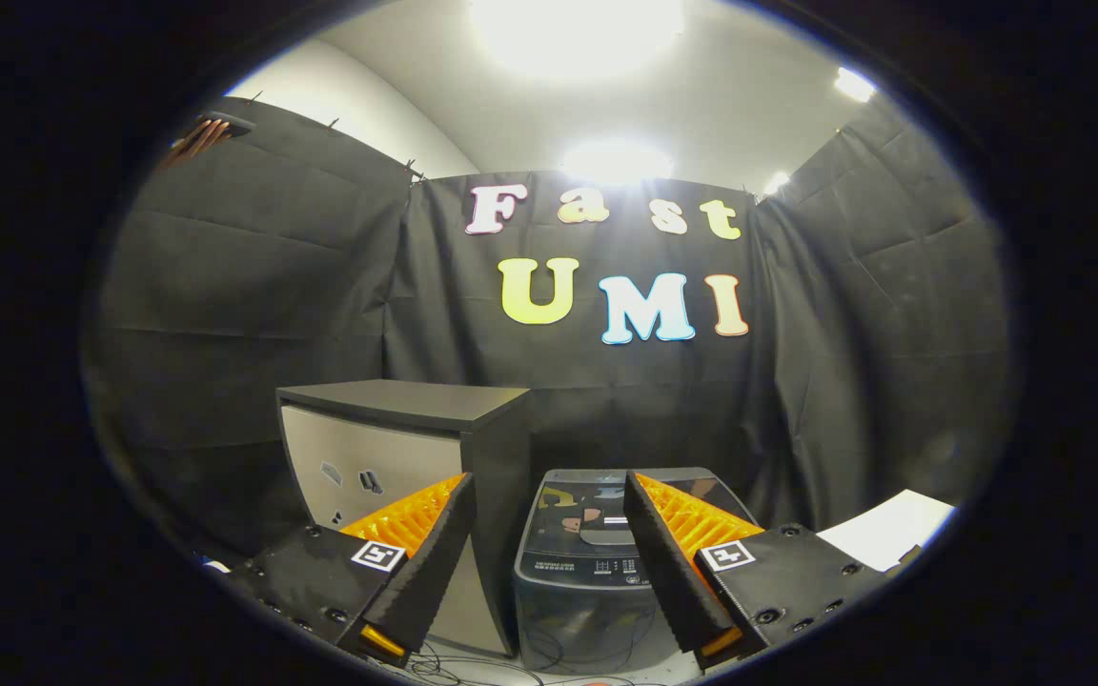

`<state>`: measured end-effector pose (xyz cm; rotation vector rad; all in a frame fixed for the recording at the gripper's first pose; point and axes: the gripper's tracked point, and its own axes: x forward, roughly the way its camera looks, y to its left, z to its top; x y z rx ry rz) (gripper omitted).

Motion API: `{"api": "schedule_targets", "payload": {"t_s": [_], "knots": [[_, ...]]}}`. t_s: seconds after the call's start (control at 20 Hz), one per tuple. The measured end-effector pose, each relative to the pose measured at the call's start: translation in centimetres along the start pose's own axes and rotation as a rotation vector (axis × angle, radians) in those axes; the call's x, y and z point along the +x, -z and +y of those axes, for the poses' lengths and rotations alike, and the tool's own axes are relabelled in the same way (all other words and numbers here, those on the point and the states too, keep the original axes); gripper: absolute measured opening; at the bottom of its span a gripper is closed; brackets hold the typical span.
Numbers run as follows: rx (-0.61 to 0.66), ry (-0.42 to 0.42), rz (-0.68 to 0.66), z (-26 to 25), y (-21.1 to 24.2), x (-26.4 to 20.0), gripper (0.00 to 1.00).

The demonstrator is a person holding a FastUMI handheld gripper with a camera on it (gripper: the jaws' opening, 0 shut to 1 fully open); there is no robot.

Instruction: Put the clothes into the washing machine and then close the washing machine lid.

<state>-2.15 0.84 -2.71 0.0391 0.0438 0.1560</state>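
Left: dark-topped cabinet (396, 448) with a pale front panel, standing against the booth wall, just beside the washing machine. Fingers (549, 562) spread wide apart, nothing held between them; left finger overlaps the cabinet's front corner. Centre: washing machine (582, 572), small grey top-loader, seen between and just beyond the fingers; its lid (597, 500) lies flat and closed, glossy top reflecting the room, control strip along the near edge. Cables (473, 667) on the floor in front of it. Right: pale flat sheet (892, 529) beyond the right finger. Clothes cannot be made out
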Motion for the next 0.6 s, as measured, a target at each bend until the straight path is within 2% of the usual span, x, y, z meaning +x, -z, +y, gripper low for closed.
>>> {"api": "schedule_targets", "payload": {"t_s": [0.6], "knots": [[-0.033, 0.069, -0.030, -2.0, -1.4, -3.8, 0.98]]}}
